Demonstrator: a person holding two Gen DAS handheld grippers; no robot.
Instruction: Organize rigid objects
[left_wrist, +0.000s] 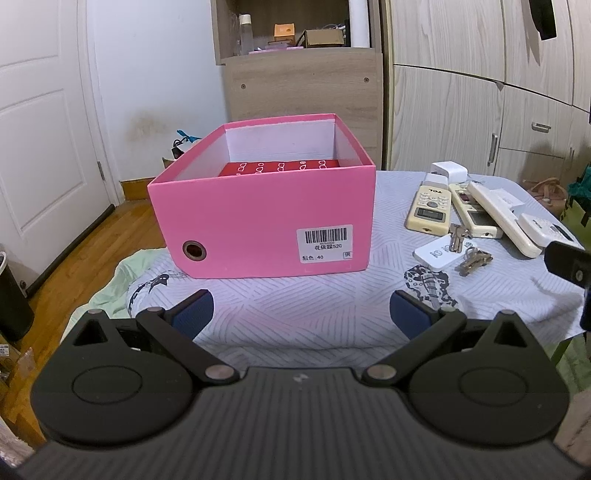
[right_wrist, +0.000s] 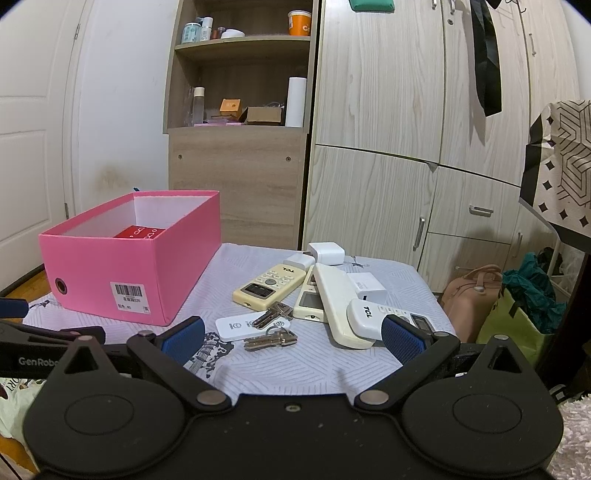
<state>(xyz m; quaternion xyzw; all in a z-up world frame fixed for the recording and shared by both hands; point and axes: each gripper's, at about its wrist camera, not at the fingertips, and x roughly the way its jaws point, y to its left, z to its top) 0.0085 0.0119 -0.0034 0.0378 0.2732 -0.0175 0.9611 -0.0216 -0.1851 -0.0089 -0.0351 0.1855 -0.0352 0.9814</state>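
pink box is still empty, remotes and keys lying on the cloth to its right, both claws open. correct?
Not quite: the pink box is not empty. A red box already lies inside it, as the left wrist view shows over the rim. The rest holds: the remotes and keys lie on the cloth to its right, and the left claw and right claw are both open.

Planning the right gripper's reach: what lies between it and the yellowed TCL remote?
In the right wrist view, a flat white card and two key bunches lie between the right gripper and the yellowed TCL remote.
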